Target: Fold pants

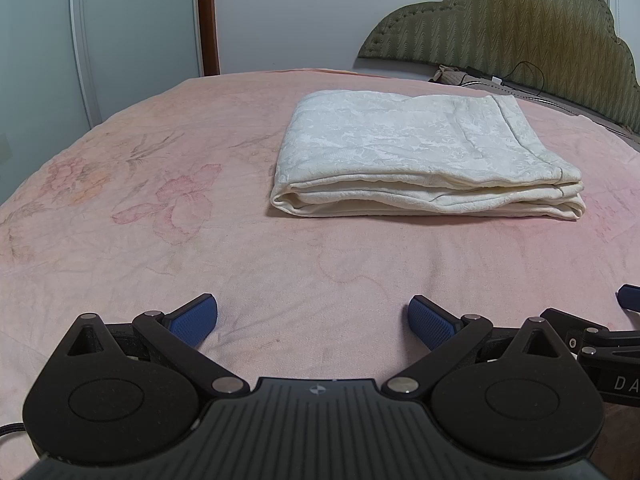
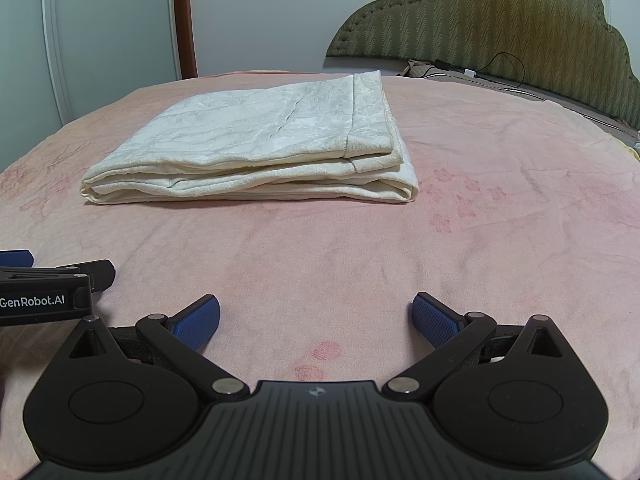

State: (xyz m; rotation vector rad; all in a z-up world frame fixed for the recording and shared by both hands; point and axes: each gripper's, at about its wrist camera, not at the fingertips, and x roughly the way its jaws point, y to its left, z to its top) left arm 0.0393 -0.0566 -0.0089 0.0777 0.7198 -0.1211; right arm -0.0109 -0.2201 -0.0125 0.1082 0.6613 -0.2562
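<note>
The cream, damask-patterned pants [image 1: 424,160] lie already folded into a thick flat rectangular stack on the pink floral bedspread [image 1: 160,240], at about one o'clock from the left gripper [image 1: 313,320] and eleven o'clock from the right gripper [image 2: 316,318]. Both grippers hover low over the bedspread, near each other and well apart from the stack, each with its blue-padded fingers spread wide and grasping nothing.

By the look of it the folding is finished or nearly so. If a last tidy is wanted, it calls for pressing the top layer flat and squaring the edges without dragging the layers apart.

The stack's long axis runs roughly nine to three o'clock across both views. Its layered open edges face the grippers. The hemmed band sits at the three o'clock end, toward the olive quilted headboard [image 2: 500,24].
</note>
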